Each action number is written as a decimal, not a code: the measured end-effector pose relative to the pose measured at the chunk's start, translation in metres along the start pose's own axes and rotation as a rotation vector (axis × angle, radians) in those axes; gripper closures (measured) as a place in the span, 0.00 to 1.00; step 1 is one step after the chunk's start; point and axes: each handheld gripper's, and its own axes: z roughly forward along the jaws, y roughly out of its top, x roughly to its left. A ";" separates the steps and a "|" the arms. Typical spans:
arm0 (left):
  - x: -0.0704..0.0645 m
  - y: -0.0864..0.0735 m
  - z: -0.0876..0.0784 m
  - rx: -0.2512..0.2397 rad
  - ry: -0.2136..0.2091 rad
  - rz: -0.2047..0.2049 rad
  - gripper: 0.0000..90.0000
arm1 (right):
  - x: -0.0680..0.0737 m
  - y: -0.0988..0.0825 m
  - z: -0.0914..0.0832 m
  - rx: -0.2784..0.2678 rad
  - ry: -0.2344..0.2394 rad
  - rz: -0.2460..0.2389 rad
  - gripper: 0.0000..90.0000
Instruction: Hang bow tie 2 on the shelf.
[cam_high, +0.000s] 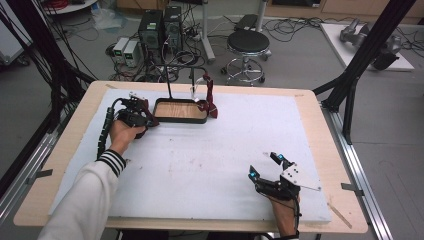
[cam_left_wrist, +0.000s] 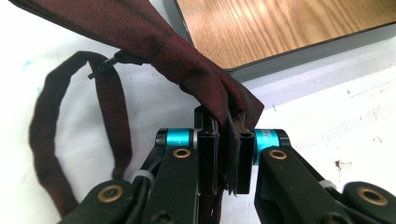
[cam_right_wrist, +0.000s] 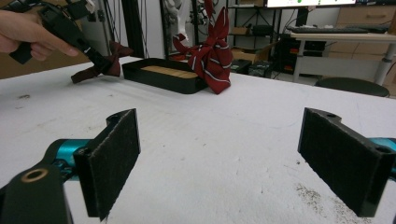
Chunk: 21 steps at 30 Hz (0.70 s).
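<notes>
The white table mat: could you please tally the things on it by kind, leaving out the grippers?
Bow ties: 2, a plain dark red bow tie and a striped red bow tie
Trays: 1, a black tray with a wooden floor
Total: 3

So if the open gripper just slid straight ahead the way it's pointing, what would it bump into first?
Probably the striped red bow leaning at the black tray's corner. The right gripper has bare white table before that, though depth is hard to judge.
</notes>
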 end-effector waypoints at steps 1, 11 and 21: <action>0.000 0.000 -0.003 -0.012 0.002 0.001 0.94 | -0.001 0.000 0.000 -0.005 -0.002 -0.006 0.14; 0.000 -0.006 -0.025 -0.090 0.001 0.068 0.94 | 0.000 0.000 0.000 -0.006 -0.002 -0.021 0.13; -0.008 -0.008 -0.044 -0.171 0.012 0.141 0.94 | 0.002 0.000 0.000 -0.002 0.008 -0.027 0.13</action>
